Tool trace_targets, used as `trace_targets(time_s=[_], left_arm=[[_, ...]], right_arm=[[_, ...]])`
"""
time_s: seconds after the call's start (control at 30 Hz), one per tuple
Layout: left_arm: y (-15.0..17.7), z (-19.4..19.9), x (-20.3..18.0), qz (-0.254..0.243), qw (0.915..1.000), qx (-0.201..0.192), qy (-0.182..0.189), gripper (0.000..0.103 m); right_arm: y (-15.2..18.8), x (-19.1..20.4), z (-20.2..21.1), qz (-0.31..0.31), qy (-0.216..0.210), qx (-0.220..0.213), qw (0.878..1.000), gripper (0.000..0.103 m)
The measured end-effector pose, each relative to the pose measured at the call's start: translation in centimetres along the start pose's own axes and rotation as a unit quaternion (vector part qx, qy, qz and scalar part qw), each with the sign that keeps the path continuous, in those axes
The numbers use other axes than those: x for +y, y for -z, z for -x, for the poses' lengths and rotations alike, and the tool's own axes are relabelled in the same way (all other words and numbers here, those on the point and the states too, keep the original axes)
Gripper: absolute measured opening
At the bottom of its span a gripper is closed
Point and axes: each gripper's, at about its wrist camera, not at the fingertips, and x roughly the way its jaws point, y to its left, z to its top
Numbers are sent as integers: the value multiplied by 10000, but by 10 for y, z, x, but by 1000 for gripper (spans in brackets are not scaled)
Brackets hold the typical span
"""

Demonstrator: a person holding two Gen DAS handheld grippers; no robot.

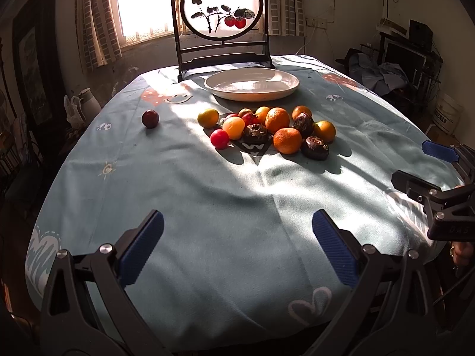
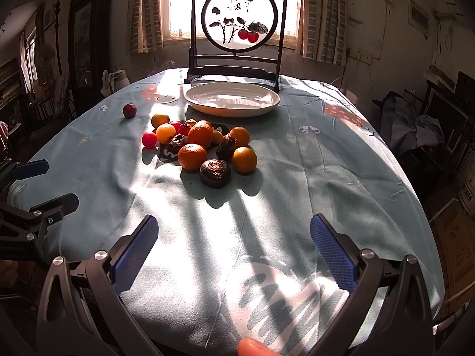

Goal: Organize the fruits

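Nothing has been sorted yet.
The plate [image 1: 252, 84] is empty; the fruits [image 1: 267, 129] are piled on the desk [image 1: 222, 201]. Both hand-held grippers, left [image 1: 237, 249] and right [image 2: 234, 250], are held wide open, holding nothing.

The premises were a lived-in home, apparently a dining or sitting room. A table [image 1: 207, 207] carried a patterned light-blue tablecloth [image 2: 311, 163]. A curtained window [image 1: 142, 3] stood behind a framed painted screen [image 2: 239, 19]. A standing fan [image 2: 44, 55], framed wall art [image 1: 32, 71] and cluttered furniture [image 2: 430, 124] lined the walls.
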Motion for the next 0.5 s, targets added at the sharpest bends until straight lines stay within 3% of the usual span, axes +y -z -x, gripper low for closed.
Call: trace_targets(time_s=[0.5], left_arm=[[4, -7, 4, 44, 10000, 67, 24, 101]], right_arm=[[1, 0, -11, 4, -16, 65, 10000, 102]])
